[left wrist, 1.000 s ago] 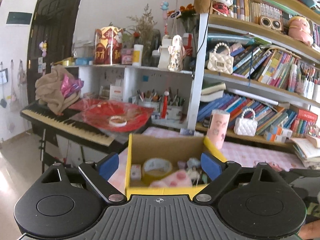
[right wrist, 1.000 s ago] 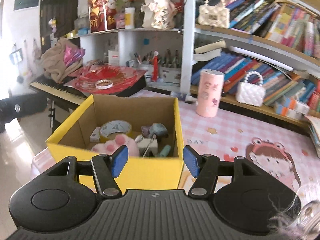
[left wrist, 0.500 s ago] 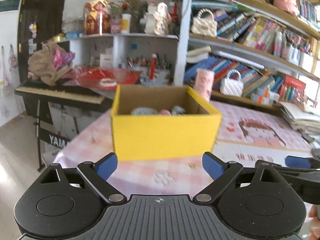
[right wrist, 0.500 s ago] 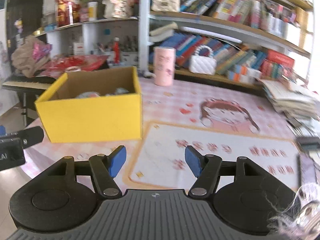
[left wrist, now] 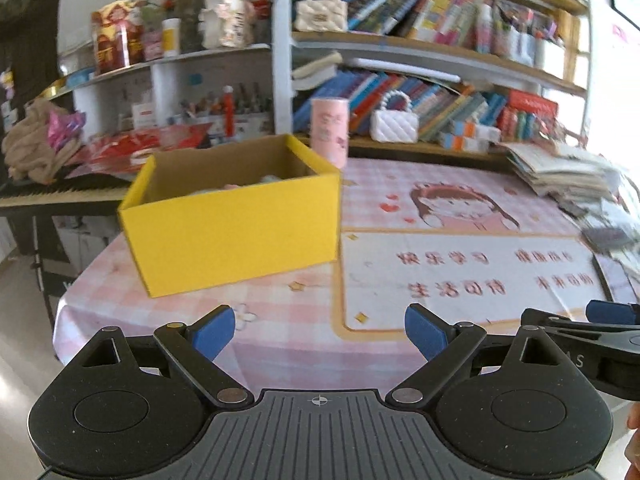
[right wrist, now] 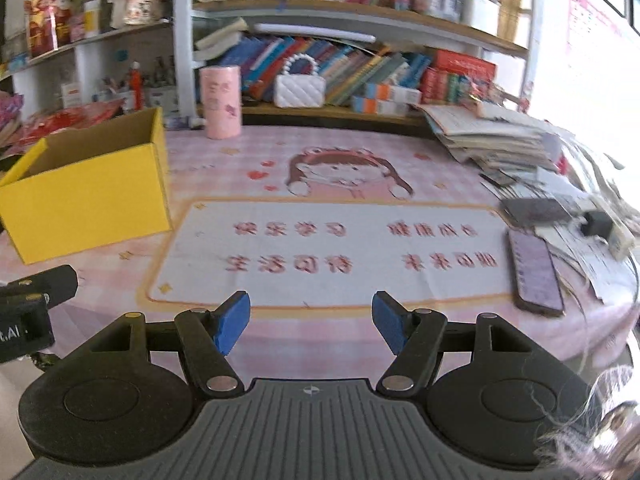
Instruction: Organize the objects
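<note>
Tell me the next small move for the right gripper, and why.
Probably swing the right gripper right toward the phone. Both it and the left gripper are open and empty, and the phone lies loose outside the yellow box.

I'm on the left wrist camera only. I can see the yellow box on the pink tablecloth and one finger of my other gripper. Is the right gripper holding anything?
Observer: No. The right gripper is open and empty, held low over the near edge of the table.
Operator: Is anything loose over on the right? It's all blur for me.
Observer: Yes, a phone lies flat near the table's right edge, ahead and to the right of that gripper.
Operator: Anything else by it?
Observer: A small black block sits on the loose papers just beyond the phone.
</note>
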Available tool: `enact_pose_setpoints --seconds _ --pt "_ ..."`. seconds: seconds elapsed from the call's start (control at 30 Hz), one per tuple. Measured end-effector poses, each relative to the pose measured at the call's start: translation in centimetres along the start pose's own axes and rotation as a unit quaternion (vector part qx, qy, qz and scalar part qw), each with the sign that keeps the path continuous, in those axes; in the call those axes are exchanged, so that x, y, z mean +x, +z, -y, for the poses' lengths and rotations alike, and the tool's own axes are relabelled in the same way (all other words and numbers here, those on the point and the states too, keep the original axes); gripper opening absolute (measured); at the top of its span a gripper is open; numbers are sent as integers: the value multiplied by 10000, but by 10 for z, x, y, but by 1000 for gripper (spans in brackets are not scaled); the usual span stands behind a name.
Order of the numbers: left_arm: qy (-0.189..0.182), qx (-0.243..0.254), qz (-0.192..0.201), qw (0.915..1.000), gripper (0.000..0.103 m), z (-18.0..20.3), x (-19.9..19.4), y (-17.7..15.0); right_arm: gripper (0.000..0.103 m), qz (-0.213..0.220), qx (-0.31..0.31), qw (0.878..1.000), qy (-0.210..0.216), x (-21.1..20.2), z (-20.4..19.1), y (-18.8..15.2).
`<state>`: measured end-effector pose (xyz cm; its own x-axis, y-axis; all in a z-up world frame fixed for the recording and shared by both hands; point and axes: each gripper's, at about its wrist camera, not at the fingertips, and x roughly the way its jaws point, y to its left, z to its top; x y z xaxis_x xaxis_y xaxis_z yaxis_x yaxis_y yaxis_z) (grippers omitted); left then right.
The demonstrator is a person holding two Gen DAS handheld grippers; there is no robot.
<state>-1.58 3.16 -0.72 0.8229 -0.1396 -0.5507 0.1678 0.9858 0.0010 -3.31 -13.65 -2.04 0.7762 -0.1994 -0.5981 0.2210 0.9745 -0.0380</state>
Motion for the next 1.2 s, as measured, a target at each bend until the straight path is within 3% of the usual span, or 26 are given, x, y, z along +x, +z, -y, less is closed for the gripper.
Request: enact_pose_setpoints --seconds 0.5,0.7,0.83,1.2 --pt "261 141 -333 9990 94 19 5 -6 78 -26 8 9998 -203 -9 6 -11" --pt "369 168 -397 9984 94 20 6 -9 78 -43 16 9998 -188 -12 5 -13" --pt "396 192 -388 9983 100 21 6 -8 80 -51 21 9998 -183 -13 4 -14" --pt "367 202 -418 9982 102 21 8 -9 89 -97 79 9996 -245 -12 1 -16"
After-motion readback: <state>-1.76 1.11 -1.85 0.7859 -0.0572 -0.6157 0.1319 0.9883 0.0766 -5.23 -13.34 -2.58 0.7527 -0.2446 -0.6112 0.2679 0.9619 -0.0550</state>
